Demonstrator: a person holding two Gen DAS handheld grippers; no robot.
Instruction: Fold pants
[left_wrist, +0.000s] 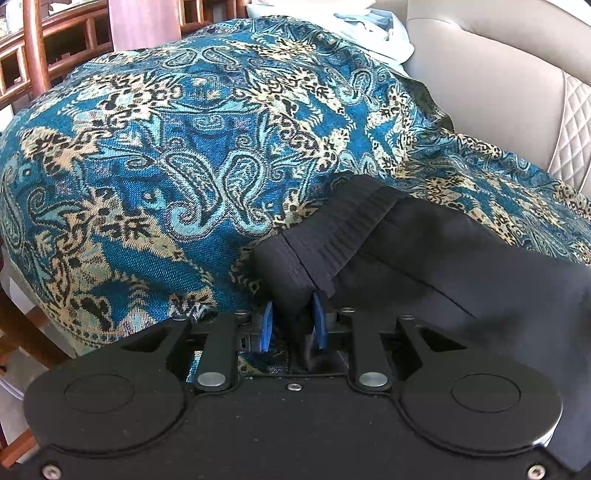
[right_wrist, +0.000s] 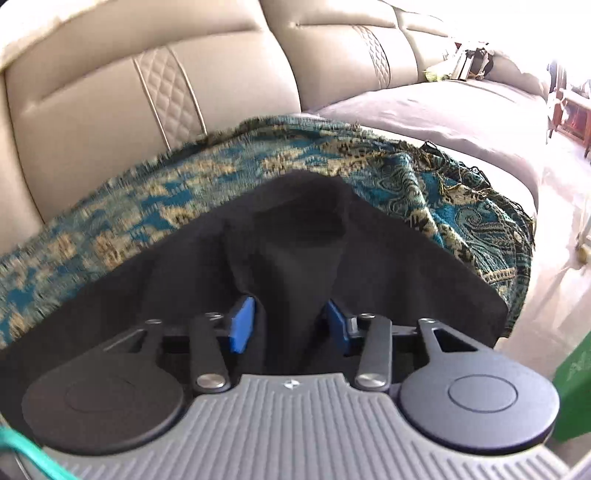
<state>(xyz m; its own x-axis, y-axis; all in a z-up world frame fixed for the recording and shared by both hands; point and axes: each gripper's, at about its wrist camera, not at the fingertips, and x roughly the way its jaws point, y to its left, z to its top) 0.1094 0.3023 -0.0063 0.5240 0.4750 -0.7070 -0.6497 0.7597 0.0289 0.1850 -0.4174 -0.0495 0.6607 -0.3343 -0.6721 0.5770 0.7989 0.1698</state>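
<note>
The black fabric pants (left_wrist: 424, 258) lie on a teal-and-gold paisley throw (left_wrist: 166, 147) over the beige leather sofa (right_wrist: 147, 74). The left hand-held gripper (left_wrist: 293, 325) pinches the ribbed waistband. The right hand-held gripper (right_wrist: 291, 325) stands parted around a loose fold, which could slide out and spoil the fold, or drag the throw.

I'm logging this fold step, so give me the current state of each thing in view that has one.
pants: black, bunched, lying on the throw, ribbed waistband facing up.
left gripper: pads pinching the waistband end.
right gripper: jaws apart, fabric between them, pads not clearly pressing.
patterned throw: spread over the sofa seat, fringe rumpled.
sofa: partly covered.
</note>
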